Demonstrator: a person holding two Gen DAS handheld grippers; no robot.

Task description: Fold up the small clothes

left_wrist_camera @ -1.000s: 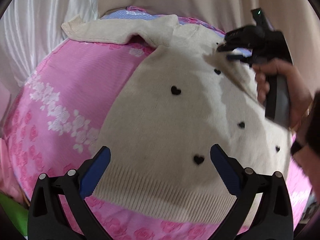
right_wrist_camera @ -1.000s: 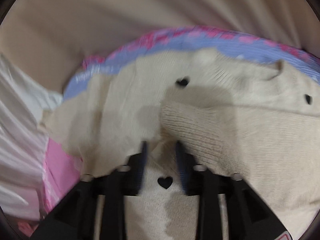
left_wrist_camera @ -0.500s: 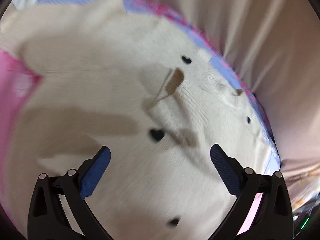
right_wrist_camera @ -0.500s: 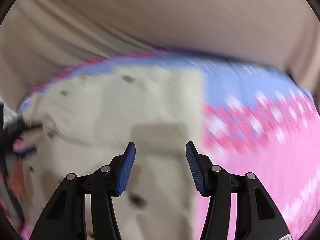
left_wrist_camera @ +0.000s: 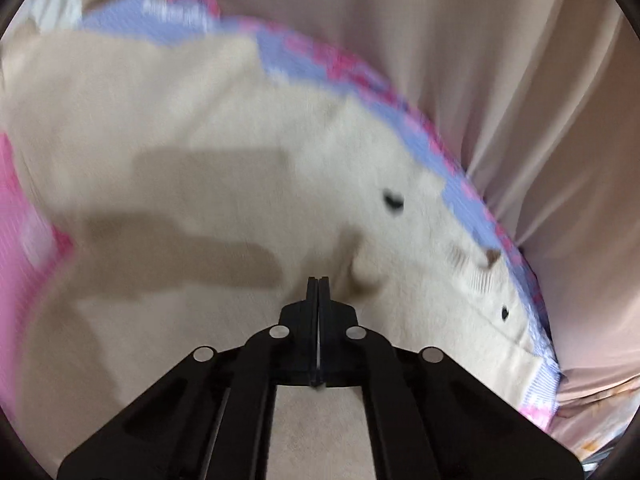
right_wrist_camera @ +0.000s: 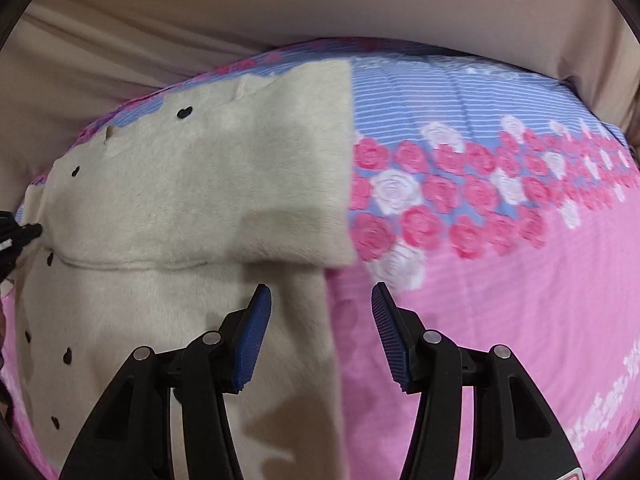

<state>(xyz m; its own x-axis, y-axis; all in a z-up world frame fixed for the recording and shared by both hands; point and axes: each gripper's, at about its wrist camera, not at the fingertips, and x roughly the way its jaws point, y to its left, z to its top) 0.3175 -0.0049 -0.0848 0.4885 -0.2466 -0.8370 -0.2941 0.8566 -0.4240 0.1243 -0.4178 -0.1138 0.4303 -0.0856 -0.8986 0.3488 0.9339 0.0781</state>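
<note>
A cream knit sweater (left_wrist_camera: 208, 152) with small black hearts lies on a pink and blue floral bedspread (right_wrist_camera: 500, 240). In the left wrist view my left gripper (left_wrist_camera: 318, 280) has its jaws pressed together low on the sweater, beside a small raised fold; whether cloth is pinched between them is not visible. In the right wrist view the sweater (right_wrist_camera: 200, 184) has one side folded over its body, with a straight right edge. My right gripper (right_wrist_camera: 320, 300) is open and empty above that edge. The left gripper's tip (right_wrist_camera: 20, 234) shows at the far left.
Beige curtain fabric (left_wrist_camera: 500, 80) hangs behind the bed, and also shows in the right wrist view (right_wrist_camera: 160, 12). White cloth (left_wrist_camera: 44, 16) sits at the upper left. Bedspread stretches to the right of the sweater.
My left gripper has closed from wide open and moved in close to the sweater. My right gripper has let go of the sweater, opened, and swung right to its folded edge.
</note>
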